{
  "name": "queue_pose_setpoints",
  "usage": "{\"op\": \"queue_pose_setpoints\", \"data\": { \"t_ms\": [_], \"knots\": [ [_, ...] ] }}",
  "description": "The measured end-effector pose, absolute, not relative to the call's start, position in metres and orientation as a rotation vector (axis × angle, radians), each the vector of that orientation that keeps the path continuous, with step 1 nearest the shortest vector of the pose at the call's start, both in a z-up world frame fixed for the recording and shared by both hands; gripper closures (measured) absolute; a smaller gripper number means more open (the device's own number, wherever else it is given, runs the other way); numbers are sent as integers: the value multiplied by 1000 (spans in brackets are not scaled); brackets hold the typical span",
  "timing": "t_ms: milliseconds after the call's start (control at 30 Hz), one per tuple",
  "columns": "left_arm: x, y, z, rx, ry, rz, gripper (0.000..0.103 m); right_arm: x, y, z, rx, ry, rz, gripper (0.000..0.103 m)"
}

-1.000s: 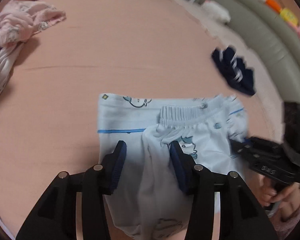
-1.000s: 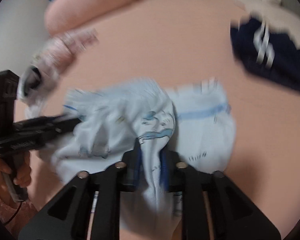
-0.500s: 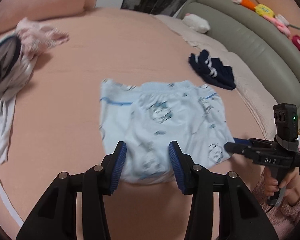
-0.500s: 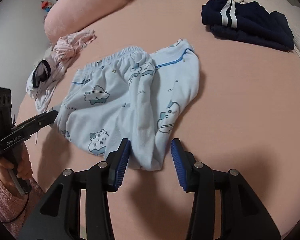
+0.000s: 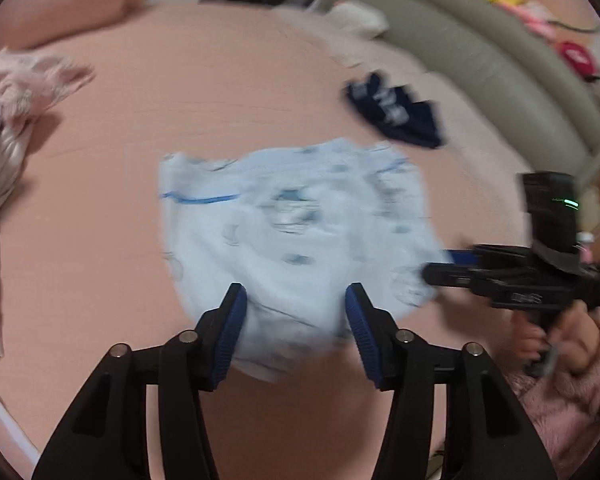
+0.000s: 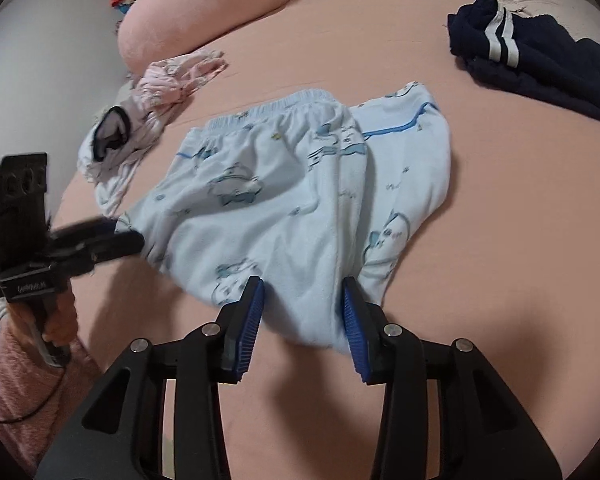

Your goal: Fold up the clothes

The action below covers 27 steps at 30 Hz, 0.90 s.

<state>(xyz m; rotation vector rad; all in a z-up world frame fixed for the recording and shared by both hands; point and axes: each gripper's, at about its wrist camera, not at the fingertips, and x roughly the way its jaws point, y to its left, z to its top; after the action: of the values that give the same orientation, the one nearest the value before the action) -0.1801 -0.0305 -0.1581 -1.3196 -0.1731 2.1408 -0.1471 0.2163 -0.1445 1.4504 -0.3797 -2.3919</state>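
Light blue printed pyjama bottoms point(image 6: 292, 184) lie folded on the pink bed sheet point(image 6: 500, 240), elastic waistband at the far side. In the right wrist view my right gripper point(image 6: 303, 286) is open at the near hem; the cloth's edge lies loose between its pads. My left gripper point(image 6: 124, 234) reaches the garment's left edge. In the blurred left wrist view the bottoms point(image 5: 292, 232) sit ahead of my left gripper point(image 5: 295, 294), whose jaws are opening with the near hem between them, not pressed. My right gripper point(image 5: 440, 268) touches the garment's right edge.
A navy garment with white stripes point(image 6: 540, 60) lies at the far right. A pink and white clothes pile point(image 6: 172, 80) is at the far left beside a pink pillow point(image 6: 204, 12). A grey-green padded headboard point(image 5: 480, 68) borders the bed.
The right gripper was shut on a raised fold of the bottoms and has let go. The garment now lies flat, and both grippers have drawn back to its near hem.
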Motion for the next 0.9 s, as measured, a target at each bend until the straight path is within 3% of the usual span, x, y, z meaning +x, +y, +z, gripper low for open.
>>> {"op": "queue_pose_setpoints", "data": {
  "t_ms": [133,333,467,600,700,733,767,833,900],
  "knots": [
    [-192,-21,-167,-1393,-141,2027,49,-154,213,-148,1477,-371,-2388,63],
    [-184,-29,-175,-1517,-67,1912,49,-149,216,-145,1575,-209,-2338,83],
    [-173,-48,-169,-1565,35,1881,50,-146,221,-138,1617,-131,-2317,84],
    [-173,-56,-162,-1511,-32,1926,50,-143,219,-123,1606,-40,-2341,80],
    [-174,-56,-160,-1474,-74,1961,50,-141,220,-116,1530,-136,-2349,75],
    [-174,-48,-164,-1475,-68,1972,60,-142,219,-122,1537,-162,-2338,71],
    [-175,-42,-167,-1475,-77,1978,79,-144,218,-129,1557,-181,-2325,71],
    [-175,-43,-171,-1468,-159,1995,87,-145,217,-139,1581,-220,-2308,72],
    [-173,-47,-174,-1464,-240,2004,93,-142,222,-140,1574,-260,-2314,79]
  ]
}}
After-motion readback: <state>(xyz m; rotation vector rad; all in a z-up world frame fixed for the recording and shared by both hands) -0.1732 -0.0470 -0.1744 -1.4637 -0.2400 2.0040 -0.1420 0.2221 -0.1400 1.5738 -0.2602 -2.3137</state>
